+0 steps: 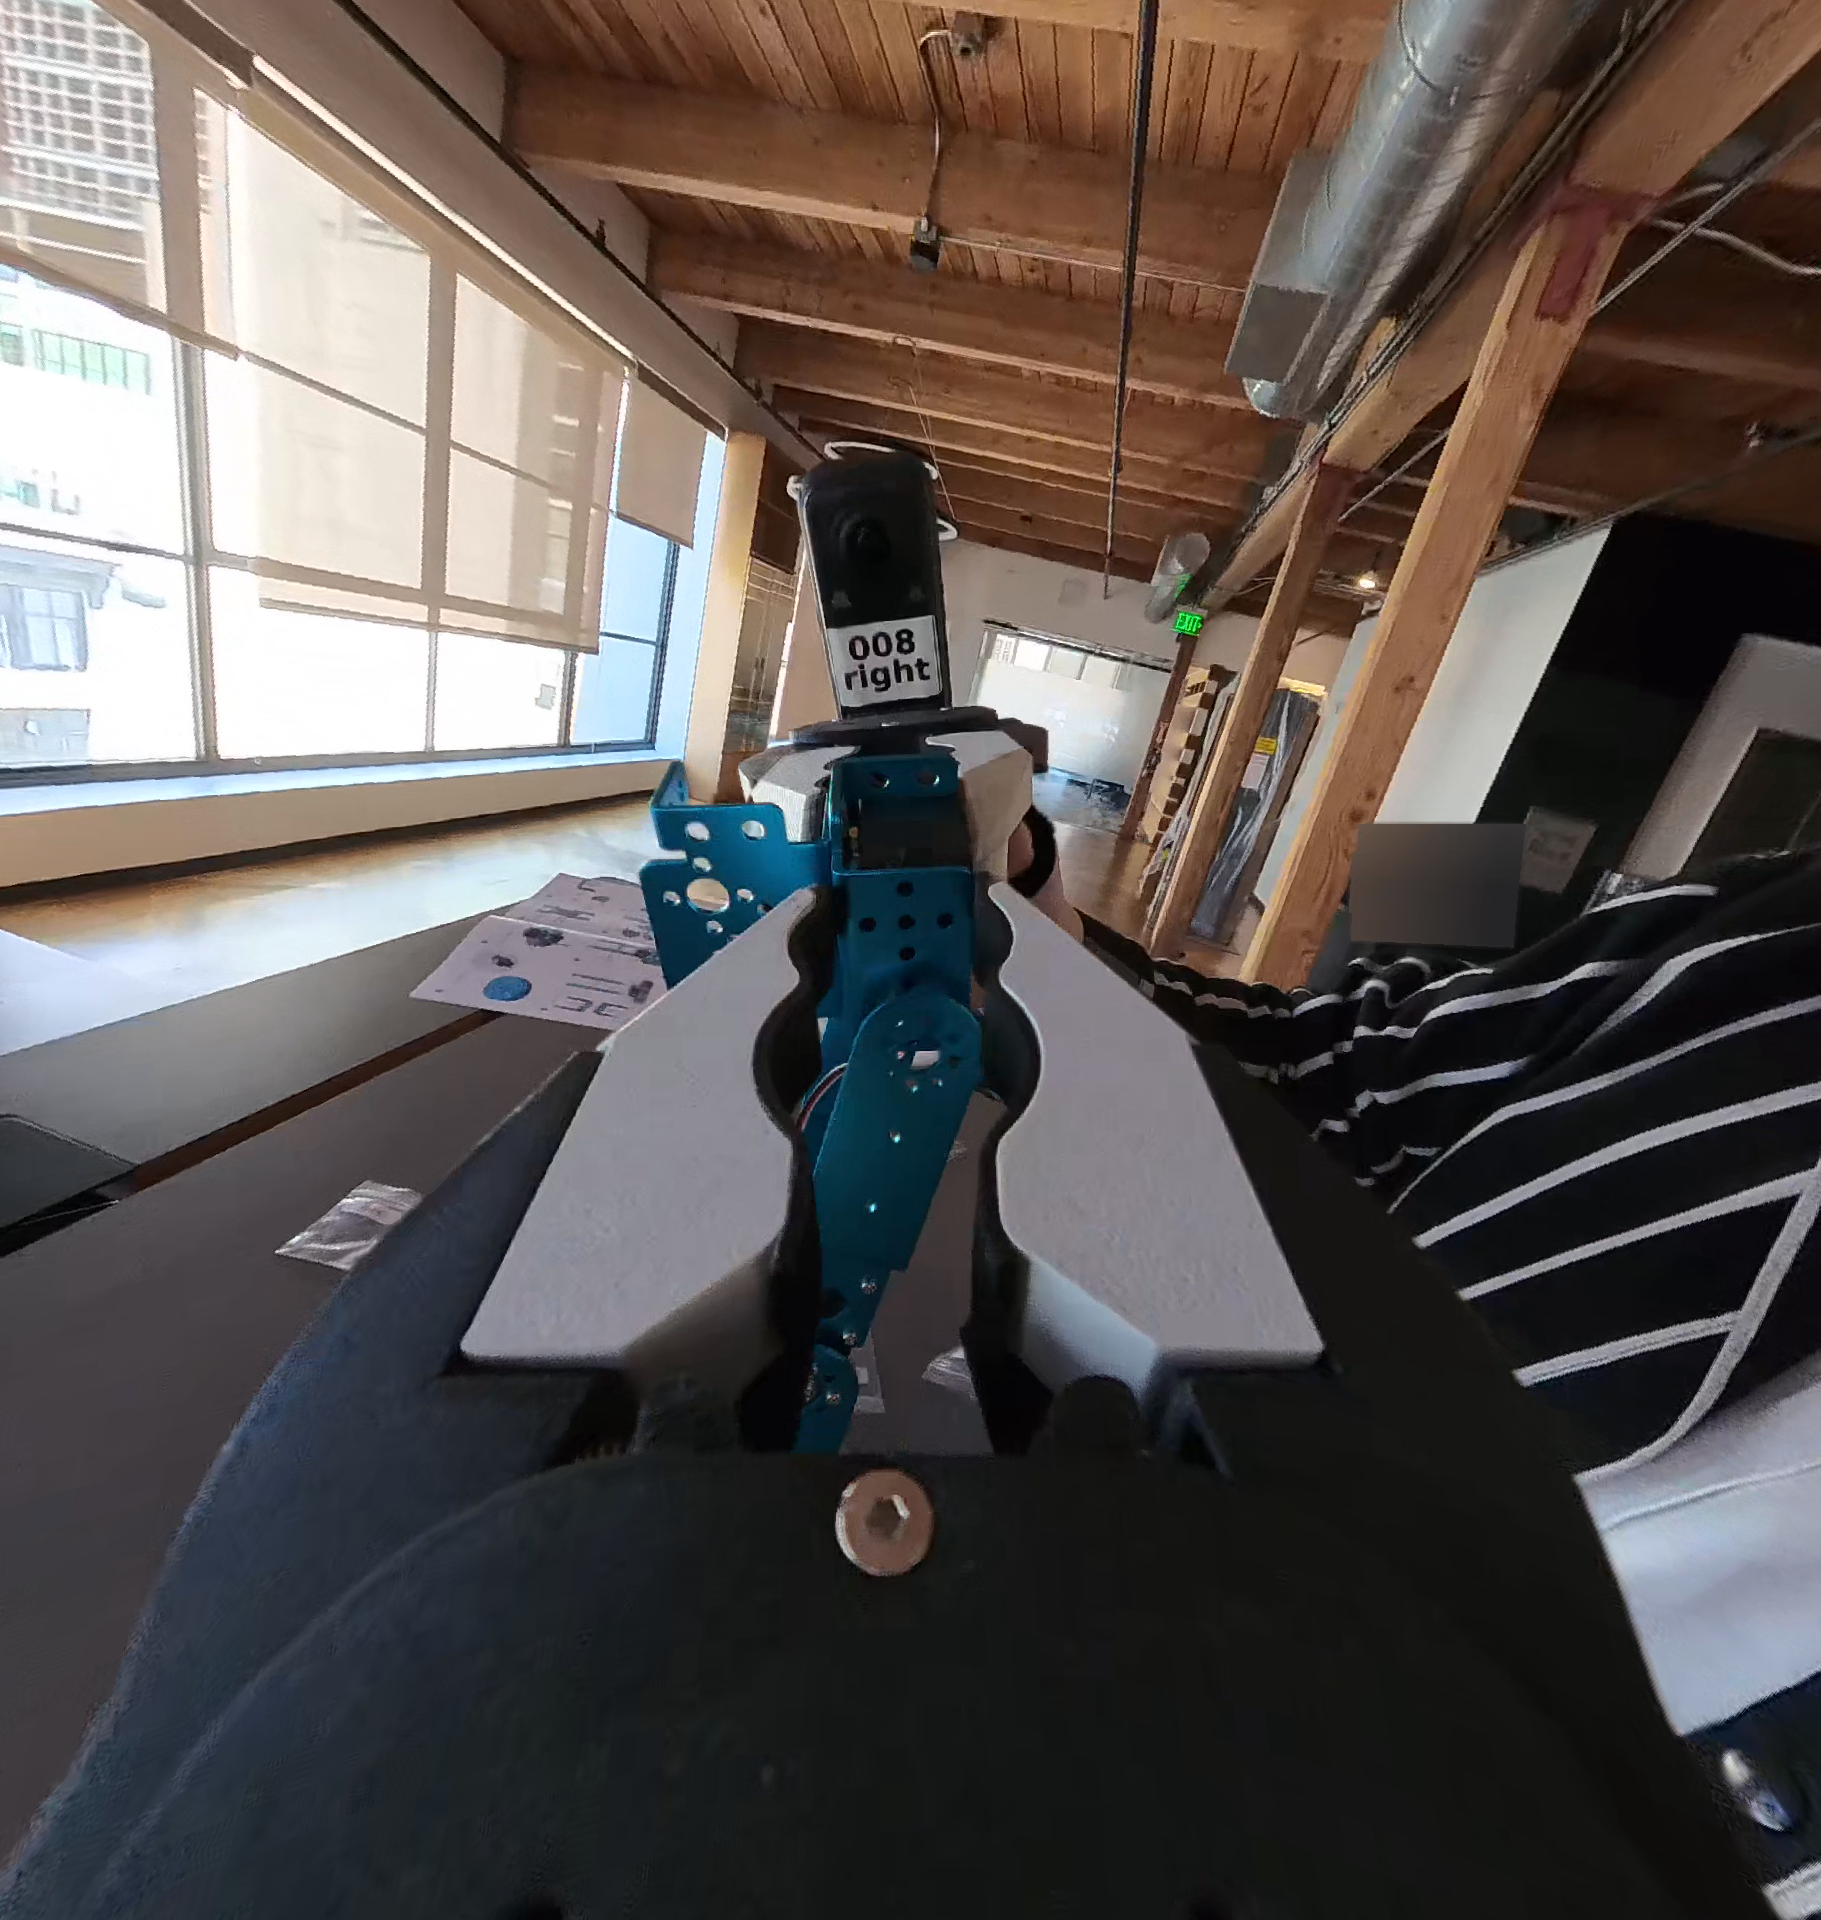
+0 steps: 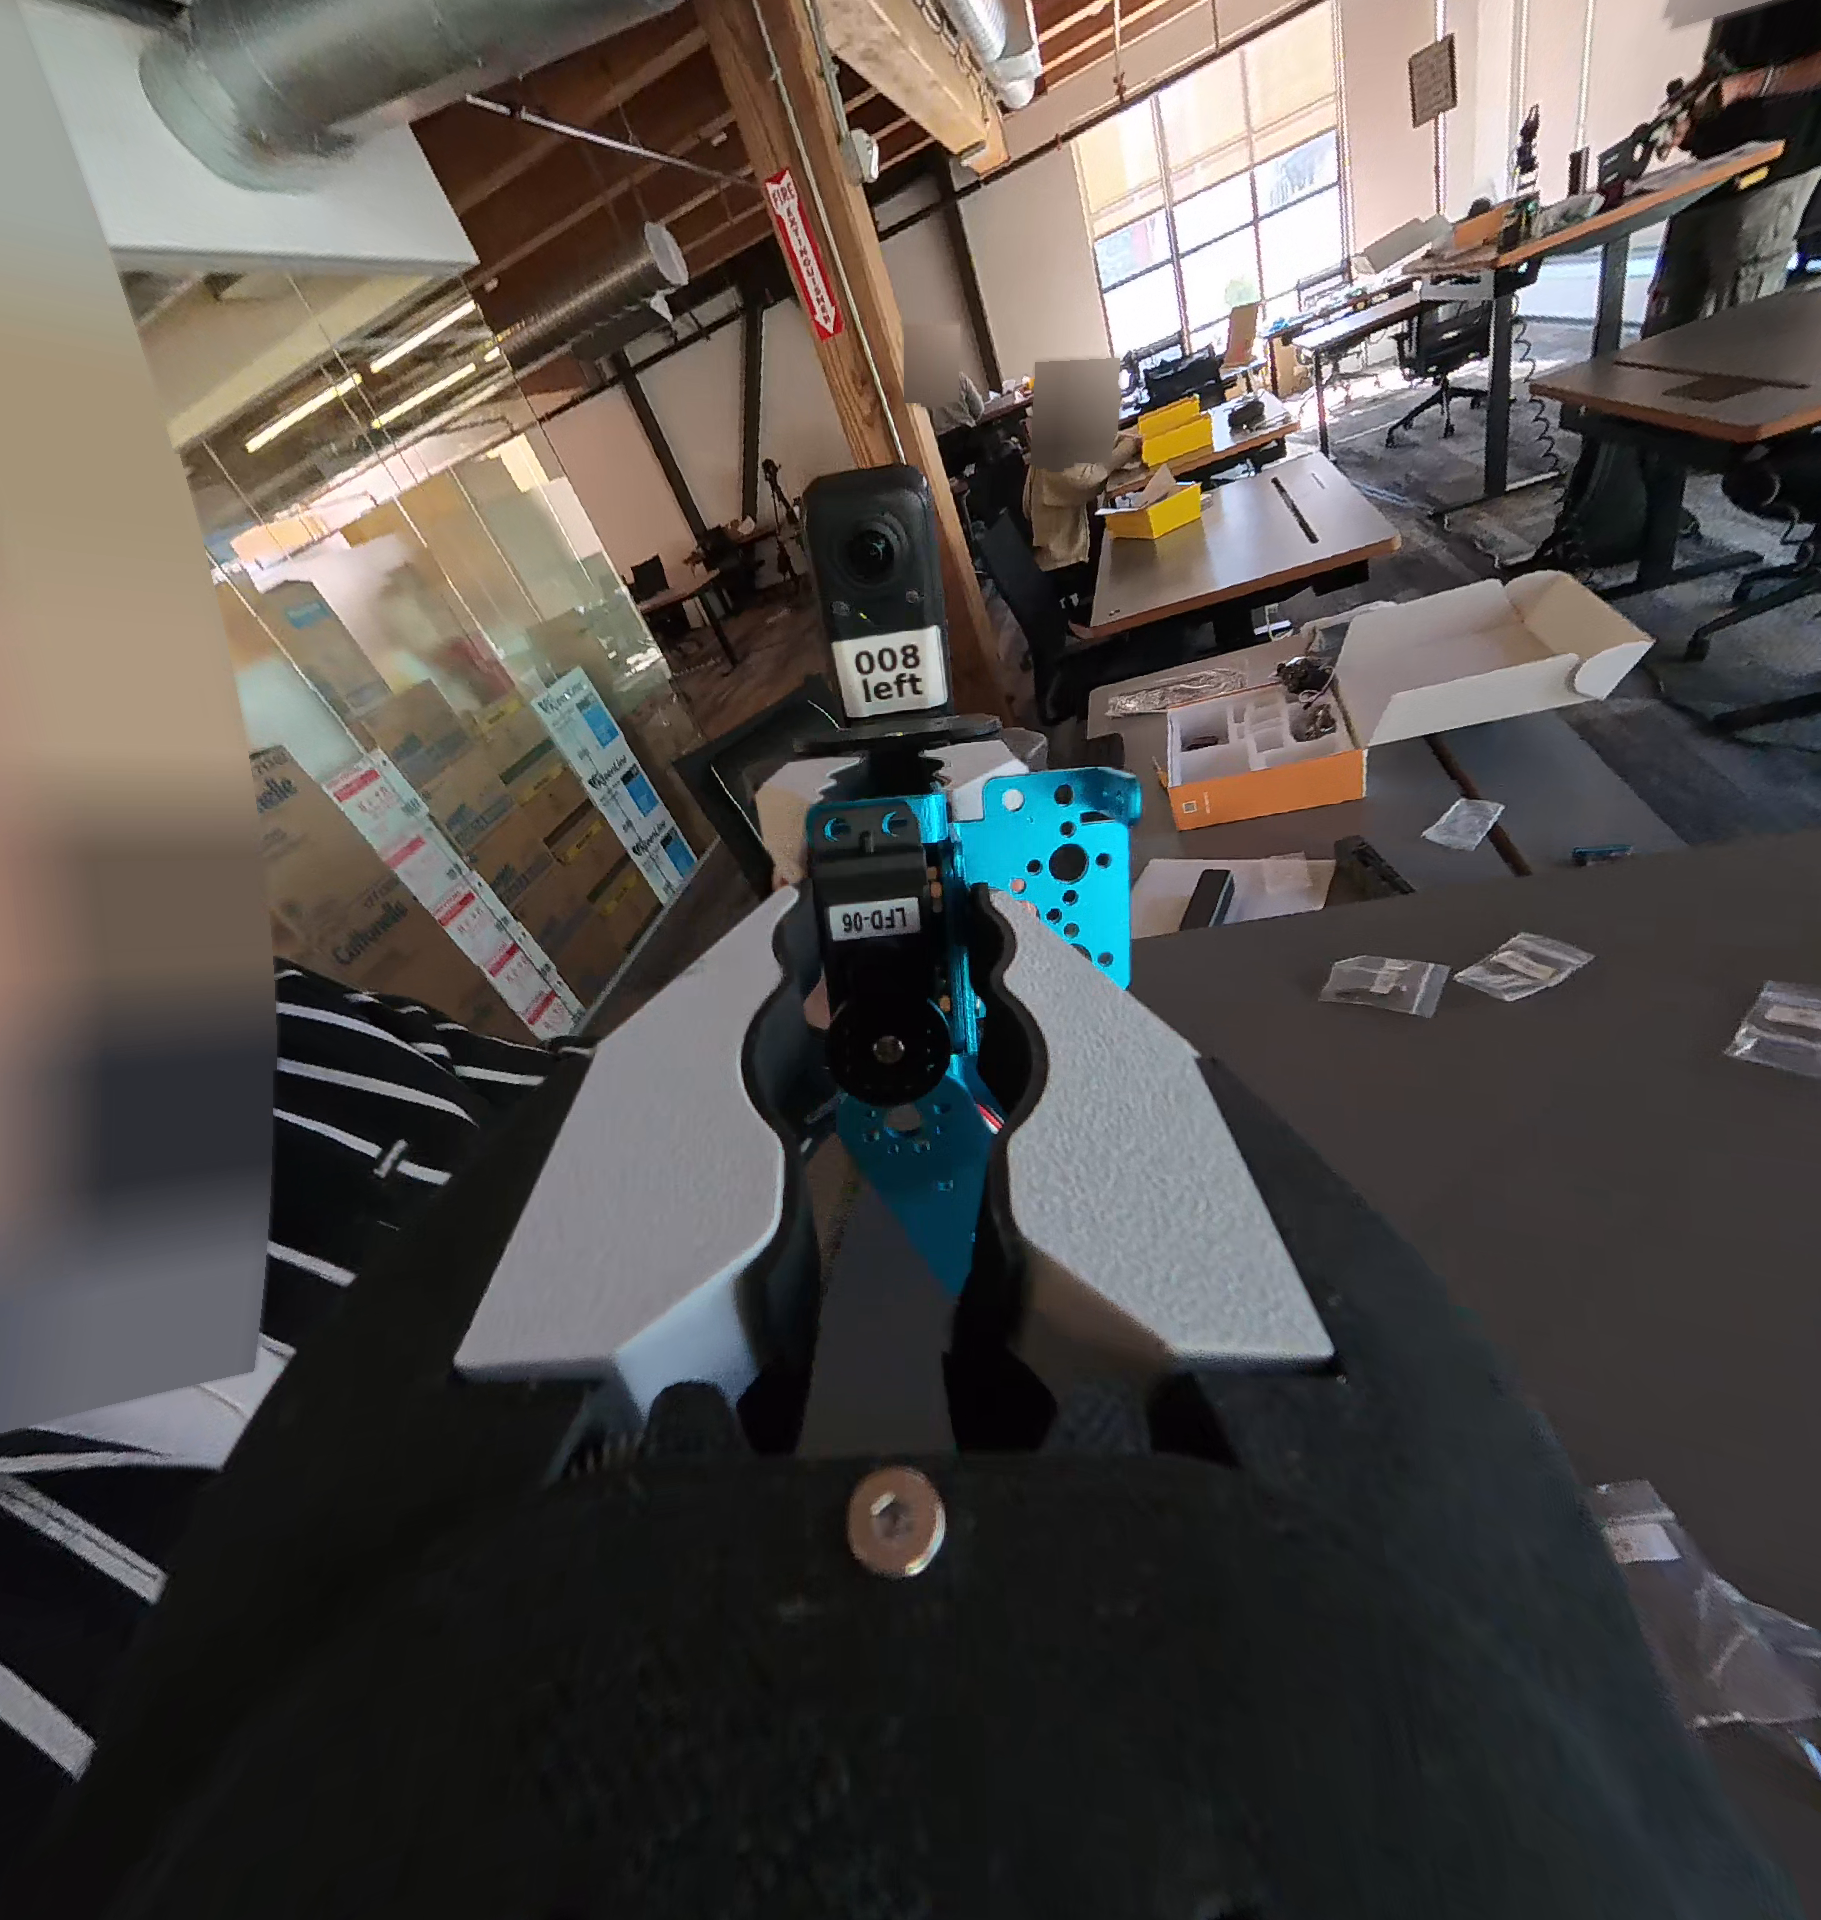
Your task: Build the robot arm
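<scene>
Left gripper [image 1: 901, 935] and right gripper [image 2: 890, 914] clamp blue bracket assembly [image 1: 890, 1122] (2 grips).

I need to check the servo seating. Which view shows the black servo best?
The right wrist view: the black servo faces the camera, mounted in the blue bracket assembly between the right tongs. The left wrist view shows mostly the blue bracket's back; the servo is nearly hidden.

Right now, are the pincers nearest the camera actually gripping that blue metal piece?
Touching. In the left wrist view, the left gripper has its pale fingers closed against the sides of the blue bracket assembly.
</scene>
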Action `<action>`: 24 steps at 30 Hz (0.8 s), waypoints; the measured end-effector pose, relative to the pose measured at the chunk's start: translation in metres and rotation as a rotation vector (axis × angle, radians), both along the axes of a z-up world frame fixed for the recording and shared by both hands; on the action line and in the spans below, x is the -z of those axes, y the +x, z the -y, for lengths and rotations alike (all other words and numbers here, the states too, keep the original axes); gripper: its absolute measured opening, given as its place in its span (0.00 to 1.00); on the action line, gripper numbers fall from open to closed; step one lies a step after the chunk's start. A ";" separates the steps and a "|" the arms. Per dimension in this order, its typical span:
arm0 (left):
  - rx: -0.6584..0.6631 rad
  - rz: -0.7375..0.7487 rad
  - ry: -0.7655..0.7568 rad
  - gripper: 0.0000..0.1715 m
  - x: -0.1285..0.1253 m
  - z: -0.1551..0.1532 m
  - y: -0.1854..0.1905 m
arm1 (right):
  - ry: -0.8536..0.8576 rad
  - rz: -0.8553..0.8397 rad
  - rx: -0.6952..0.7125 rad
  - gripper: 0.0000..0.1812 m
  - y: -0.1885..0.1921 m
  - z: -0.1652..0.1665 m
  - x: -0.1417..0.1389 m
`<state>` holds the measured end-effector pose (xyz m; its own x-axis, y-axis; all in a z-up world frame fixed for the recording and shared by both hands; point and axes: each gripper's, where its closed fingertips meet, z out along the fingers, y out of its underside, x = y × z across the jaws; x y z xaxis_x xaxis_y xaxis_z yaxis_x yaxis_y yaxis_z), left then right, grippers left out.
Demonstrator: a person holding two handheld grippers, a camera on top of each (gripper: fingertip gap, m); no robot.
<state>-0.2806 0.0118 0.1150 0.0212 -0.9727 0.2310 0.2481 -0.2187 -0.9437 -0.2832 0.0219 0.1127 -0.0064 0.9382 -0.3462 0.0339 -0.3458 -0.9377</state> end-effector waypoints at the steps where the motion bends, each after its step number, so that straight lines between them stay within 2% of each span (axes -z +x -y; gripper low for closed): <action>1: -0.006 0.001 0.014 0.14 -0.002 0.001 0.000 | 0.013 -0.002 -0.002 0.15 0.000 0.001 -0.002; 5: -0.032 0.004 0.064 0.14 -0.007 0.003 0.001 | 0.011 -0.029 -0.017 0.15 0.001 0.004 -0.006; 8: -0.076 0.026 0.063 0.26 -0.009 -0.004 -0.001 | 0.021 -0.015 -0.001 0.15 0.001 0.003 -0.002; 9: -0.082 0.024 0.060 0.27 -0.008 -0.005 -0.002 | 0.017 -0.016 -0.002 0.15 0.000 0.003 -0.001; 15: -0.038 0.002 0.036 0.25 0.001 -0.003 0.003 | 0.046 -0.046 0.048 0.15 0.001 0.001 -0.001; 19: -0.010 -0.006 0.042 0.14 0.004 -0.002 0.003 | 0.090 -0.051 0.082 0.15 0.001 0.001 -0.001; 24: -0.028 0.002 0.065 0.14 0.001 -0.003 0.003 | 0.061 -0.085 0.081 0.15 0.001 -0.002 -0.003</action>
<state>-0.2779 0.0144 0.1140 0.0485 -0.9848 0.1671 0.2549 -0.1495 -0.9553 -0.2817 0.0238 0.1159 0.0439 0.9562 -0.2896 -0.0724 -0.2860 -0.9555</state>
